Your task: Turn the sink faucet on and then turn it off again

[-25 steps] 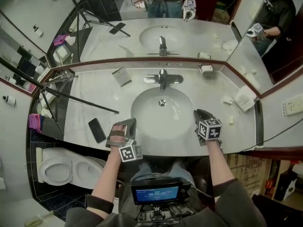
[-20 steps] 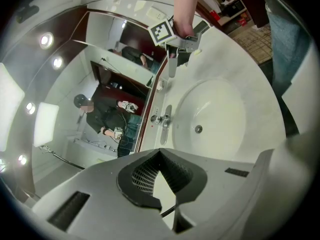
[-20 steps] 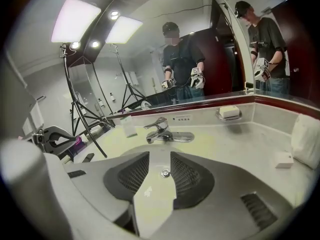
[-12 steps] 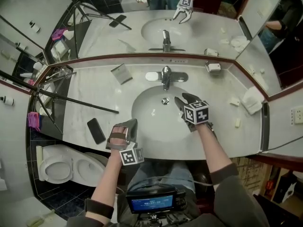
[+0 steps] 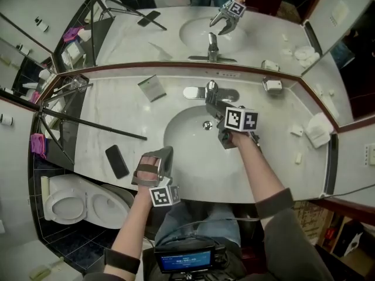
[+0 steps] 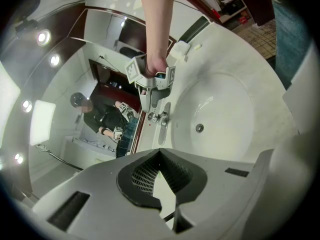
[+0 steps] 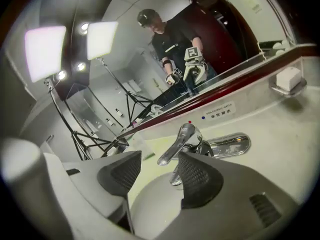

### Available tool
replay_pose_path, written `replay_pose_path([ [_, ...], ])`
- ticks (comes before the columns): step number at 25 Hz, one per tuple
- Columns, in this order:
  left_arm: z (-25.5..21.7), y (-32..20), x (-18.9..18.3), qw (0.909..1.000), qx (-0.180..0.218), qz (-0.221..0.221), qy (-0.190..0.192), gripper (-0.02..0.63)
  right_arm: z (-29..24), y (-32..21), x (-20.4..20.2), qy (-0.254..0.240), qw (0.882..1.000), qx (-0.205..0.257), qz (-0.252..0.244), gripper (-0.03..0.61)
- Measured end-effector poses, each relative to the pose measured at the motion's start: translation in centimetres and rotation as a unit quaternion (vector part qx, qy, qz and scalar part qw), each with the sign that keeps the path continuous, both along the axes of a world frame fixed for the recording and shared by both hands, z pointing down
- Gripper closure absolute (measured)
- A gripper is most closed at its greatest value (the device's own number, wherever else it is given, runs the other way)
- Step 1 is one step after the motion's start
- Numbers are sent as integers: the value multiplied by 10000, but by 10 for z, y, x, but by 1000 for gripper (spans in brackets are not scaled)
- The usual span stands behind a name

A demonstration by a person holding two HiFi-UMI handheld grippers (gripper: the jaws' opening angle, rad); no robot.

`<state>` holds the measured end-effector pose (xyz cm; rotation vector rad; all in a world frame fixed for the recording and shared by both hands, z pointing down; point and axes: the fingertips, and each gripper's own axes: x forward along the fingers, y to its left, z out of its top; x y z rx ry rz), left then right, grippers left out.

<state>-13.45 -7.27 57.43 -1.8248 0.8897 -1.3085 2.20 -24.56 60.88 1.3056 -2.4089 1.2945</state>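
Head view: left tool [image 5: 163, 153] closed, empty; right tool [image 5: 215, 110] just parted, one faucet [image 5: 210, 89] between.

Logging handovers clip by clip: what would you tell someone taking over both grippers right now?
Left gripper: shut, empty, by the front left rim of the sink basin.
Right gripper: jaws have just been opening and now stand wide apart, lined up on the faucet lever; pads not touching it.
Done: nothing; no water seen running.
Left: take the lever, turn the water on, then off again.
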Motion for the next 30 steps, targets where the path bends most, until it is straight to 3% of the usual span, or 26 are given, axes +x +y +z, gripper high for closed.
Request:
replay_pose_path([
  [7, 11, -1, -2, 10000, -36, -24, -5, 614, 21, -22, -12, -705, 9961, -479, 246, 328],
  [11, 14, 0, -5, 10000, -46, -36, -3, 614, 30, -30, -16, -1066, 9897, -829, 469, 413],
  [13, 13, 0, -4, 10000, -62, -39, 25, 614, 35, -31, -12, -1495, 9799, -1098, 732, 454],
  [17, 17, 1, -6, 9999, -94, -35, -4, 614, 35, -35, -18, -2640, 9467, -1419, 1182, 482],
  [30, 20, 3, -3, 9999, -107, -10, -111, 614, 29, -38, -15, -3126, 9152, -1958, 1623, 500],
])
